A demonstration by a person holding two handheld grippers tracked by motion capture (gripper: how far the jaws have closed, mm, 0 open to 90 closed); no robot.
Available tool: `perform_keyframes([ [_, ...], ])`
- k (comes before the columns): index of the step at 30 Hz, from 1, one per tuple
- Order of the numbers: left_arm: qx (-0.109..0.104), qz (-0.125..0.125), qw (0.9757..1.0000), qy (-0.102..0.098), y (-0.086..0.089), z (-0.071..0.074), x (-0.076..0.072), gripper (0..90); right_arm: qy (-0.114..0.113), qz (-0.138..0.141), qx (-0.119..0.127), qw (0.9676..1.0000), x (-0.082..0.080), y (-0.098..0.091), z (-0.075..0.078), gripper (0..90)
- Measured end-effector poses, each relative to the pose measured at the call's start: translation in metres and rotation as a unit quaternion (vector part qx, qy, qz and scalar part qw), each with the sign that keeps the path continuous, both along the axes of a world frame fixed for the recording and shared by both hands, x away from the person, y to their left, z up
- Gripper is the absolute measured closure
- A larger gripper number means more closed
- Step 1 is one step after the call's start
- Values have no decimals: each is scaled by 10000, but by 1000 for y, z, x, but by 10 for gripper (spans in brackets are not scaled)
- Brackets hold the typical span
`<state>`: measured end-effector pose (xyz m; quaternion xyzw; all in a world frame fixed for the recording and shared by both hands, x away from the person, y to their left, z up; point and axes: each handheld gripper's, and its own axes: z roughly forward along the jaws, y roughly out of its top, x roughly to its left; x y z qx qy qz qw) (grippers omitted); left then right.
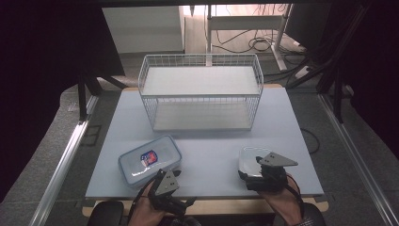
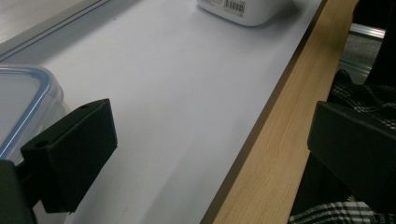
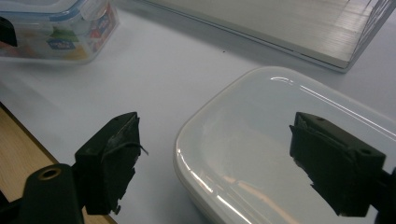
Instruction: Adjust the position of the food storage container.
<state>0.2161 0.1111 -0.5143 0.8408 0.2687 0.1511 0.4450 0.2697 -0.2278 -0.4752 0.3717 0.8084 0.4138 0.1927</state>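
A clear lidded box with a blue rim and a coloured label (image 1: 149, 160) lies at the front left of the table. At the front right sits a white glazed dish (image 1: 250, 159). My left gripper (image 1: 171, 186) hovers by the table's front edge, just right of the box (image 2: 23, 100); in the left gripper view its jaws stand wide open (image 2: 210, 154) with nothing between them. My right gripper (image 1: 261, 173) is at the dish's near end. In the right gripper view it is open (image 3: 224, 163), one jaw outside the dish (image 3: 261, 140) and one over its inside, straddling the rim without pressing on it.
A white wire basket (image 1: 201, 92) with a flat shelf stands at the back middle of the pale table (image 1: 211, 146). The table's wooden front edge (image 2: 261, 154) runs just under my hands. Metal rails (image 1: 66, 160) and cables flank the table.
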Motion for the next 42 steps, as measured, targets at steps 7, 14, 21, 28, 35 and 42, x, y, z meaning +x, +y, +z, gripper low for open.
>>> perform_keyframes([
  [7,-78,-37,10000,36,1,1,-1,12,121,55,-24,9999,-1,1,2,263],
  [14,-132,74,9999,70,2,1,0,12,236,115,-114,9996,0,-1,3,409],
  [21,-405,178,9990,113,9,5,1,18,201,441,-400,9980,-7,-4,9,726],
  [28,-414,238,9988,114,10,5,1,21,116,687,-533,9961,-16,-5,14,893],
  [35,-408,278,9987,92,12,5,1,22,440,807,-389,9950,-23,-10,9,895],
  [42,-378,357,9986,98,14,5,2,24,660,926,-609,9916,-24,-14,-2,894],
])
